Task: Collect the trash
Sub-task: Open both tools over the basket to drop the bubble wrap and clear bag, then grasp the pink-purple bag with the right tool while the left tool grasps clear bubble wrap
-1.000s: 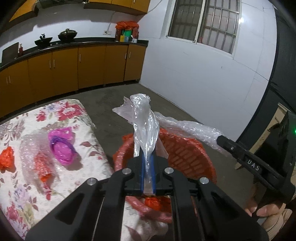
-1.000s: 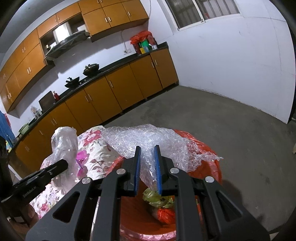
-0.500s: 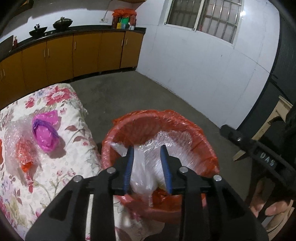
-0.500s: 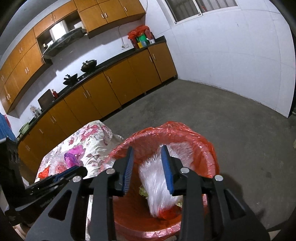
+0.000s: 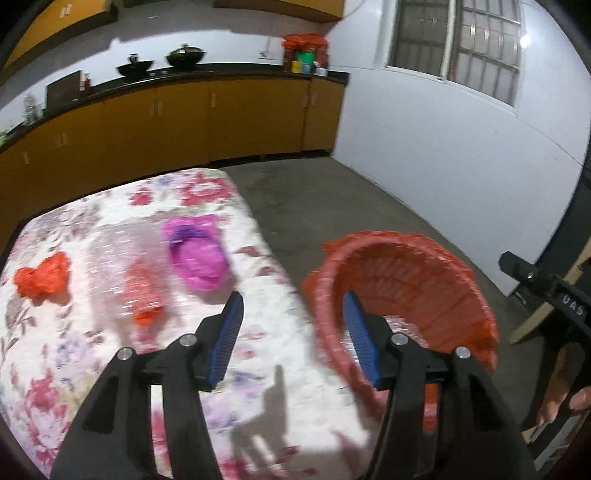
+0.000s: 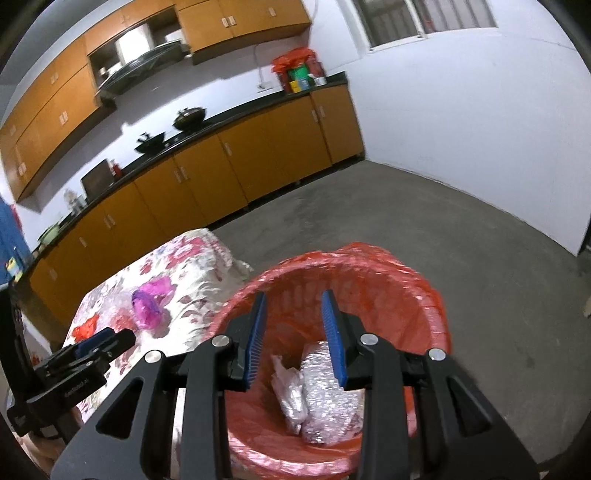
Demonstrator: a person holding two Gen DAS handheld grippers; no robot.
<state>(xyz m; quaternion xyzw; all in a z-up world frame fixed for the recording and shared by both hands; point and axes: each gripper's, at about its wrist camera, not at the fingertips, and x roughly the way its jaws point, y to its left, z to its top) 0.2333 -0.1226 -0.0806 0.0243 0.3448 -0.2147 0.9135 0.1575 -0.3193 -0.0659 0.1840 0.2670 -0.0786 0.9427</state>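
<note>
Right tool (image 6: 293,334) hangs above the red bin (image 6: 424,295), jaws wide, empty; left tool (image 5: 291,332) beside the bin, level, equally spread, empty.

Kitchen interior, artificial light, dark outside.

White walls (image 6: 461,122); bare grey concrete floor (image 6: 424,229); orange-brown base cabinets (image 6: 236,173) under a black countertop (image 5: 229,70); matching wall cabinets (image 6: 236,18); two black woks (image 5: 184,57); barred window (image 5: 480,51); floral-clothed table (image 5: 229,376) in the foreground.

The red bin (image 6: 424,302) mouth gapes open, bubble wrap (image 6: 328,398) low inside, tablecloth (image 5: 258,369) edge just beside it.
</note>
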